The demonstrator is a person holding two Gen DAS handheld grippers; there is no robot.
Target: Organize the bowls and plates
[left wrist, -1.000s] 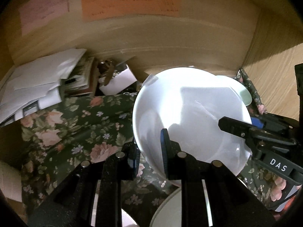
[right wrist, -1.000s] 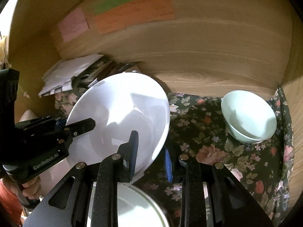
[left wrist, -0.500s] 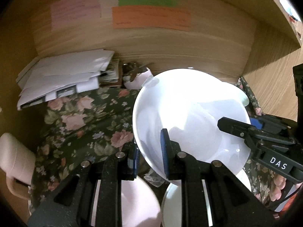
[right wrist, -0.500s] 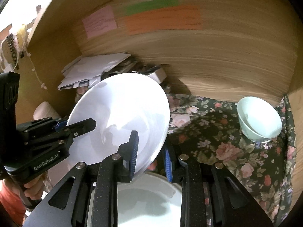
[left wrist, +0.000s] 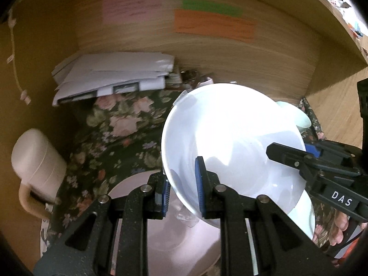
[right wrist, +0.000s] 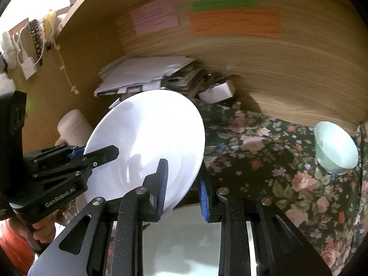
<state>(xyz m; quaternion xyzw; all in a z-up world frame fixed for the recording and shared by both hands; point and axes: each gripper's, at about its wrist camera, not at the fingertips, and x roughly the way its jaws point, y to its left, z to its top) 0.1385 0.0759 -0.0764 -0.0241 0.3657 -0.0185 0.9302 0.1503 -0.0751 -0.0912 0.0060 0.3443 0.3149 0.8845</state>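
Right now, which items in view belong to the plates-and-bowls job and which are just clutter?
Job:
- large white plate, clamped by left gripper and right gripper
- pale pink plate beneath
- white plate beneath
- small mint-green bowl

Clutter:
- stack of white papers
- cream plastic jug
- coloured wall notes
- floral tablecloth

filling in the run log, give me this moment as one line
left gripper: shut on white plate rim | right gripper: shut on opposite rim | plate: lifted, tilted | below: pink plate | mint bowl: on floral cloth

White plate [right wrist: 147, 142] aloft, tilted
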